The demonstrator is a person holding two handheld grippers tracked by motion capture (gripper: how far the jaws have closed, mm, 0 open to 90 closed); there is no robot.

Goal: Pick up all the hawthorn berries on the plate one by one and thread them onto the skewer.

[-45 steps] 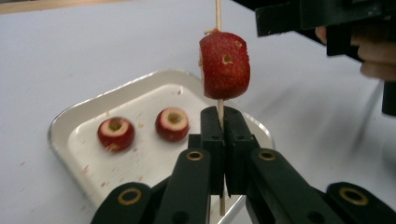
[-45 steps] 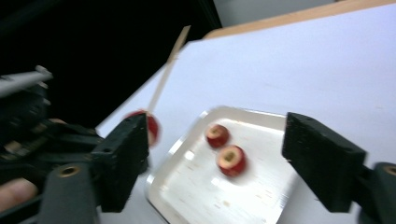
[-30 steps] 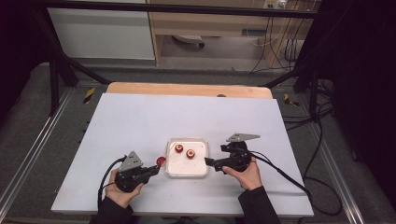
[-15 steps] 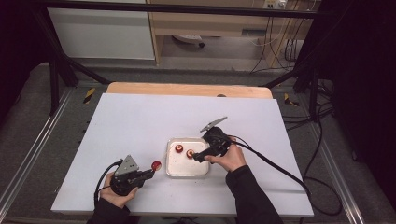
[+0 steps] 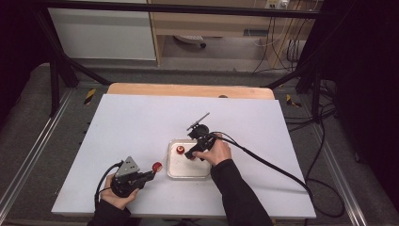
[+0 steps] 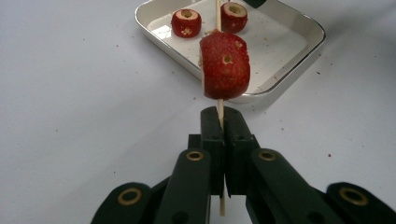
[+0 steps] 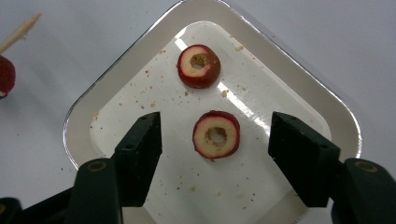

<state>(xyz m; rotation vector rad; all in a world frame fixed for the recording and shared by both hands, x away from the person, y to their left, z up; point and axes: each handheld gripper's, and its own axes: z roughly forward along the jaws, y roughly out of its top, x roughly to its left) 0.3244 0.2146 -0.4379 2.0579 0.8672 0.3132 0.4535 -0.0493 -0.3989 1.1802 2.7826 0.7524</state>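
we read the work in hand as threading cored fruit pieces onto a thin wooden skewer (image 6: pixel 218 18).

left gripper (image 6: pixel 219 122): jaws pinched tight on the skewer's lower shaft, the stick standing up between them with one red, speckled fruit chunk (image 6: pixel 225 65) already on it, held over the white table (image 5: pixel 141 122) just beside the shallow white square tray (image 7: pixel 299 60).

right gripper (image 7: pixel 215 154): jaws have just been closing, but a gap remains on each side of the nearer red-skinned, pale-fleshed fruit ring (image 7: pixel 216 135) lying flat in the tray; pads not touching it yet. a second cored ring (image 7: pixel 199 66) lies a little beyond, apart from the first.

handling, as we judge it: the rings look light, soft and moist, with smooth skin that could slip and flesh that would bruise or split at the core hole if squeezed hard. best hold is across the skin, on opposite sides of the rim, gently, leaving the hole clear for the skewer tip. crumbs on the tray floor suggest the flesh sheds easily. the skewer is stiff but thin; it could bow or snap under a sideways push.
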